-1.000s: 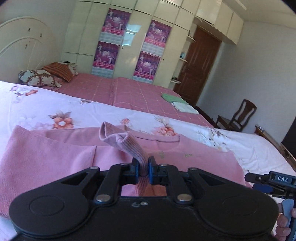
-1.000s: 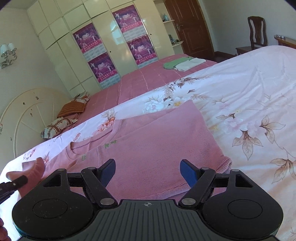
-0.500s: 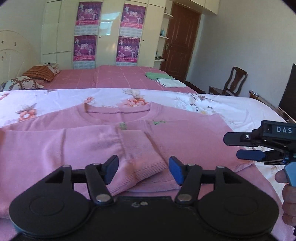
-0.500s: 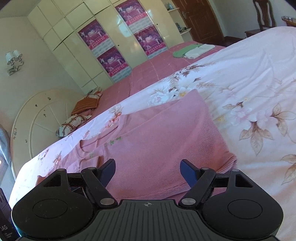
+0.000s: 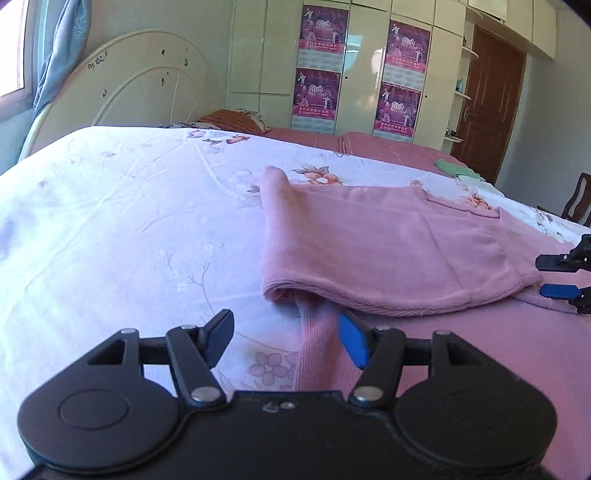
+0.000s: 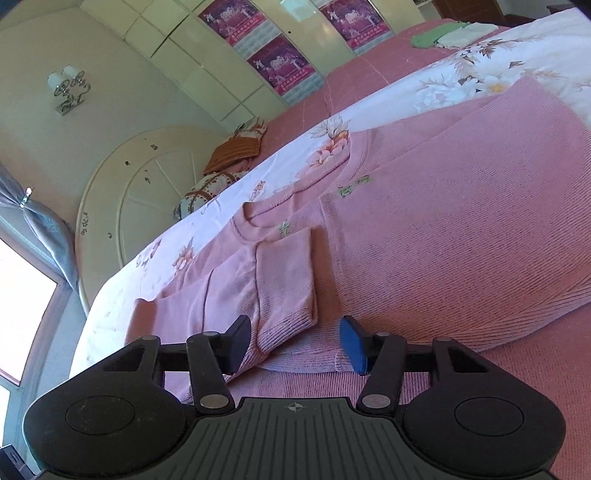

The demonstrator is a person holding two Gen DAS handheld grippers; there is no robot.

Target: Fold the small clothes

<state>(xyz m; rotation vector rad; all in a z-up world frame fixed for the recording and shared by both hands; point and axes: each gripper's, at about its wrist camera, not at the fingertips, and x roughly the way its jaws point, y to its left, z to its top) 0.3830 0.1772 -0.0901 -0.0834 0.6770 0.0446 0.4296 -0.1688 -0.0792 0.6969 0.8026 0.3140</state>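
Left hand-held gripper (image 5: 286,341): jaws spread wide, holding nothing; low over the bed, with the ribbed hem at the sweater's left corner lying between its fingers, nearer the blue-padded right finger (image 5: 352,343).

Right hand-held gripper (image 6: 295,343): jaws likewise spread, empty; poised over the lower part of the sweater, its fingers to either side of a folded sleeve cuff (image 6: 291,291). It shows also at the right edge of the left wrist view (image 5: 565,275), just beside the cuff.

Pink knit sweater (image 6: 461,221): lying front up on the bed, round neckline (image 6: 295,195) toward the headboard, small green embroidery below the collar. One sleeve folded across the chest, cuff resting on the body.

Bed sheet (image 5: 129,221): white with a floral print, beneath the sweater.

Second bed, pink cover (image 6: 369,77): beyond the first; carries folded green and white cloths (image 6: 443,35) and pillows (image 6: 236,147).

Headboard (image 6: 147,184): white, rounded.

Wardrobe (image 5: 362,74): cream doors with purple posters.

Door (image 5: 487,107): brown wood, far right.
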